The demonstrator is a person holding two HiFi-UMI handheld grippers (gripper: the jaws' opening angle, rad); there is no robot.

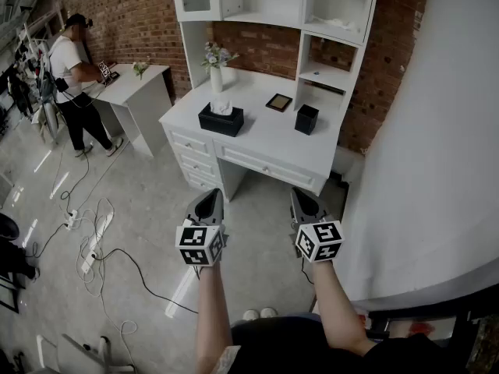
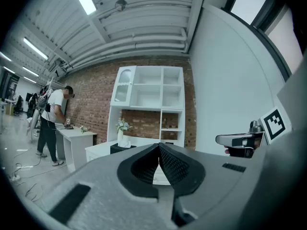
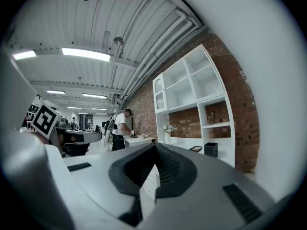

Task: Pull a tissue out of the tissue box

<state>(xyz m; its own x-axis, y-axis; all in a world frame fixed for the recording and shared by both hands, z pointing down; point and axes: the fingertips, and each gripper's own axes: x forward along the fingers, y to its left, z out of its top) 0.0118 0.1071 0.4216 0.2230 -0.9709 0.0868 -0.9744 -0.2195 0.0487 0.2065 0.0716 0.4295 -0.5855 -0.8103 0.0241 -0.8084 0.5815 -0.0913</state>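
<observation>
A black tissue box (image 1: 221, 120) with a white tissue (image 1: 221, 107) sticking out of its top stands on the white desk (image 1: 265, 135), left of centre. It also shows small in the left gripper view as the tissue box (image 2: 121, 148). Both grippers hang level over the floor, well short of the desk. My left gripper (image 1: 209, 201) is shut with nothing in it, its tips meeting (image 2: 159, 145). My right gripper (image 1: 302, 198) is shut too and holds nothing (image 3: 155, 145).
On the desk stand a white vase with flowers (image 1: 216, 67), a picture frame (image 1: 278, 102) and a black cup (image 1: 306, 119). A white hutch (image 1: 273, 6) rises behind. A person (image 1: 74, 80) stands at a second desk (image 1: 134, 84) far left. Cables (image 1: 93, 244) lie on the floor. A white wall (image 1: 437, 146) is close on the right.
</observation>
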